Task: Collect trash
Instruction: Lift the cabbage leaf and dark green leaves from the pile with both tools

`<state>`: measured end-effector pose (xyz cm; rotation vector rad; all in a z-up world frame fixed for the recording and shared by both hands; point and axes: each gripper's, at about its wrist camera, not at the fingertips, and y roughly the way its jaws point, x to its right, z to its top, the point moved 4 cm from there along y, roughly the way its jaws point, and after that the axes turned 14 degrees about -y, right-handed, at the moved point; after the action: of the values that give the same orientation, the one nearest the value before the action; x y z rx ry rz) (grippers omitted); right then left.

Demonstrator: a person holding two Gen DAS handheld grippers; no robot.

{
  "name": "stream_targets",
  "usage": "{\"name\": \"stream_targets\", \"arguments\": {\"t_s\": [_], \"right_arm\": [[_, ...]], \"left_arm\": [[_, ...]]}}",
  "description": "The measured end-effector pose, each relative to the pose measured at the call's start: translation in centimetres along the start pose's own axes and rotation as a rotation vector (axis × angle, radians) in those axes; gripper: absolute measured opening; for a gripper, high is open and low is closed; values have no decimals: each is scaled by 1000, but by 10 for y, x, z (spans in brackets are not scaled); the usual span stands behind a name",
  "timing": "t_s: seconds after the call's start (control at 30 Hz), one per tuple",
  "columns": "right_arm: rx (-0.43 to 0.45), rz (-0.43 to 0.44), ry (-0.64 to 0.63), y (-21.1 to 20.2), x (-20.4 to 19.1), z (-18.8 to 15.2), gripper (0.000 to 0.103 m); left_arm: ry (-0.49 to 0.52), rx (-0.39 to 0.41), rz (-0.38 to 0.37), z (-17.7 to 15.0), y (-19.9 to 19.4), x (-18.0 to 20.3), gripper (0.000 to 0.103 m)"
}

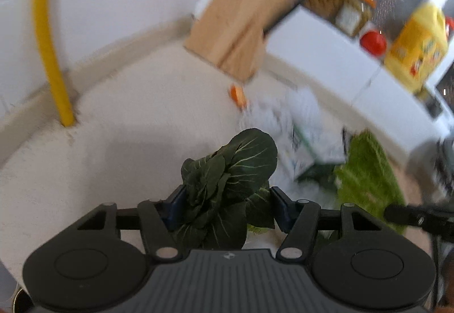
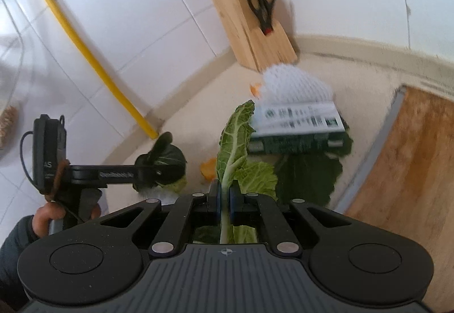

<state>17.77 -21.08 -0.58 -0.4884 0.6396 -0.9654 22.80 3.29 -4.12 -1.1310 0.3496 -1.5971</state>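
Observation:
My left gripper (image 1: pixel 227 199) is shut on a bunch of dark green leaves (image 1: pixel 229 168) and holds it above the beige counter; it also shows in the right wrist view (image 2: pixel 167 159) at the left. My right gripper (image 2: pixel 225 193) is shut on the pale stem of a light green cabbage leaf (image 2: pixel 235 139), which stands upright between the pads. A printed carton (image 2: pixel 298 125), white foam netting (image 2: pixel 295 83), a big dark leaf (image 2: pixel 309 176) and orange peel bits (image 2: pixel 208 168) lie on the counter ahead. The light leaf shows at the right of the left wrist view (image 1: pixel 366 171).
A wooden knife block (image 2: pixel 255 31) with scissors stands by the white tiled wall. A yellow pipe (image 2: pixel 85 46) runs down to the counter. A wooden cutting board (image 2: pixel 408 159) lies at the right. Jars, a red lid (image 1: pixel 373 43) and a yellow bottle (image 1: pixel 417 48) sit on a ledge.

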Motion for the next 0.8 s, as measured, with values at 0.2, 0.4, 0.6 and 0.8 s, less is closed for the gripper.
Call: {"name": "stream_targets", "arguments": {"t_s": [0.2, 0.4, 0.6, 0.8], "right_arm": [[-14, 33, -44, 15, -14, 7, 8], [-74, 79, -114, 49, -39, 1, 8], [-168, 6, -202, 81, -47, -7, 18], [-213, -39, -256, 99, -48, -9, 32]], "left_arm": [[-46, 49, 36, -1, -13, -13, 55], [-103, 24, 106, -19, -11, -47, 56], [-118, 25, 151, -30, -7, -62, 57], [-118, 63, 162, -29, 6, -56, 59]]}}
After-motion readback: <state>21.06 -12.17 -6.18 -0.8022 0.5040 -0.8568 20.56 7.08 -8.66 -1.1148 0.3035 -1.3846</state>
